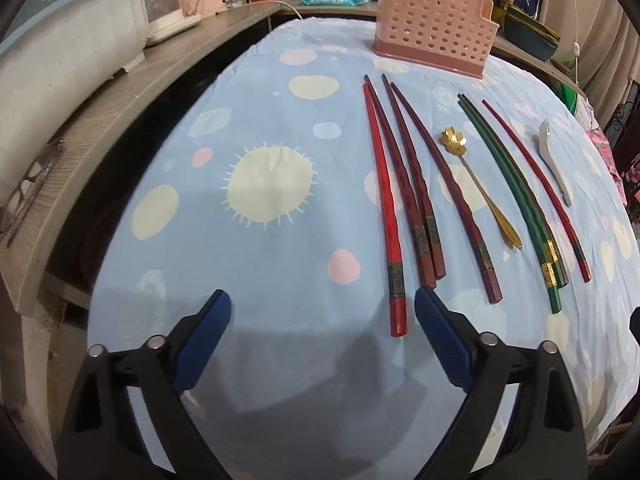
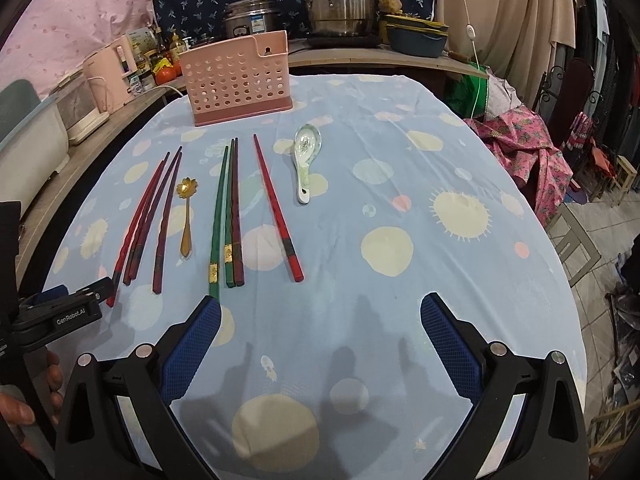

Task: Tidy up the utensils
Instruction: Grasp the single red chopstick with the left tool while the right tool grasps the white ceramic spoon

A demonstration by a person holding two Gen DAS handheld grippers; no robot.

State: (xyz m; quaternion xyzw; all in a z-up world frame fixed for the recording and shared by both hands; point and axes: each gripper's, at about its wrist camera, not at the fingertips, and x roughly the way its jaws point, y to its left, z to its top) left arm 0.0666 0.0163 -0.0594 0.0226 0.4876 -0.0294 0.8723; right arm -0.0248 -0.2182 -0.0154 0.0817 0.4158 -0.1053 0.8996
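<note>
Utensils lie in a row on the blue spotted tablecloth. From the left there is a bright red chopstick, several dark red chopsticks, a gold flower spoon, green chopsticks, a single red chopstick and a white ceramic spoon. A pink perforated holder stands upright behind them. My left gripper is open, and the bright red chopstick's end lies just inside its right finger. My right gripper is open, with its left fingertip over a green chopstick's end.
A wooden counter with white appliances runs along the left. Steel pots, bottles and tomatoes stand at the back. Pink cloth and chairs sit past the table's right edge. A hand holds the left gripper.
</note>
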